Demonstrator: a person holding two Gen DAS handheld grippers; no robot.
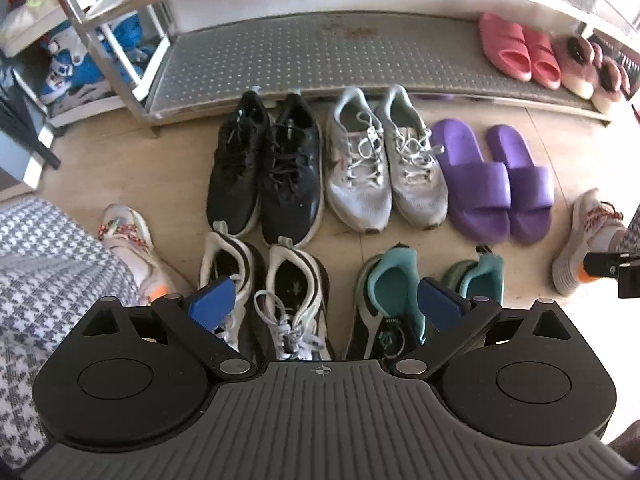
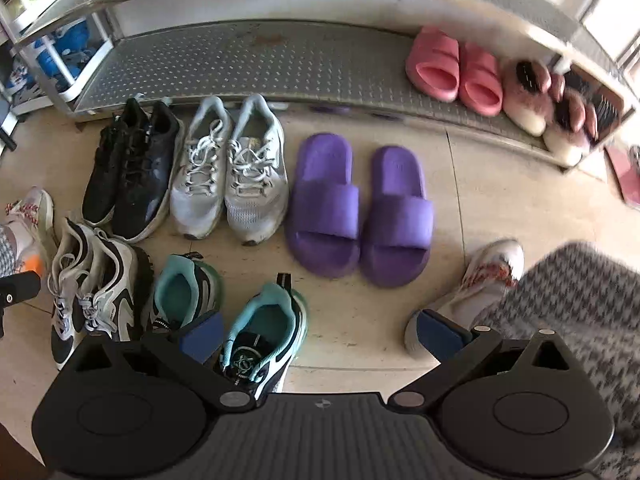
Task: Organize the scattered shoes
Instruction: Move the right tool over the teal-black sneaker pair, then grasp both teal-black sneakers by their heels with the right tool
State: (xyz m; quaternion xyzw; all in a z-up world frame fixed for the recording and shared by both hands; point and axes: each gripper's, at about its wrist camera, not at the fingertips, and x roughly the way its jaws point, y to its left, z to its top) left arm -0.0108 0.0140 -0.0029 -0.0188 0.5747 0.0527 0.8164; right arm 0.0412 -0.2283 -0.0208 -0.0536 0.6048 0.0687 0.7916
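Shoes stand in pairs on the floor before a metal shoe rack [image 1: 320, 52]. The far row holds black sneakers [image 1: 266, 168], grey sneakers [image 1: 384, 164] and purple slides [image 1: 496, 180]. The near row holds white-and-black sneakers [image 1: 276, 300] and teal sneakers [image 1: 400, 304]. My left gripper [image 1: 324, 308] is open above the near row, holding nothing. My right gripper [image 2: 320, 332] is open over the right teal sneaker [image 2: 264, 336], holding nothing. The purple slides [image 2: 360, 208] and the grey sneakers [image 2: 232, 168] also show in the right wrist view.
Pink slides [image 1: 520, 52] and fuzzy pink slippers [image 1: 588, 68] sit on the rack's lower shelf at the right. The person's own feet in white sneakers [image 1: 132, 248] [image 2: 472, 288] stand at either side. A white cart with blue items [image 1: 80, 60] is at the left.
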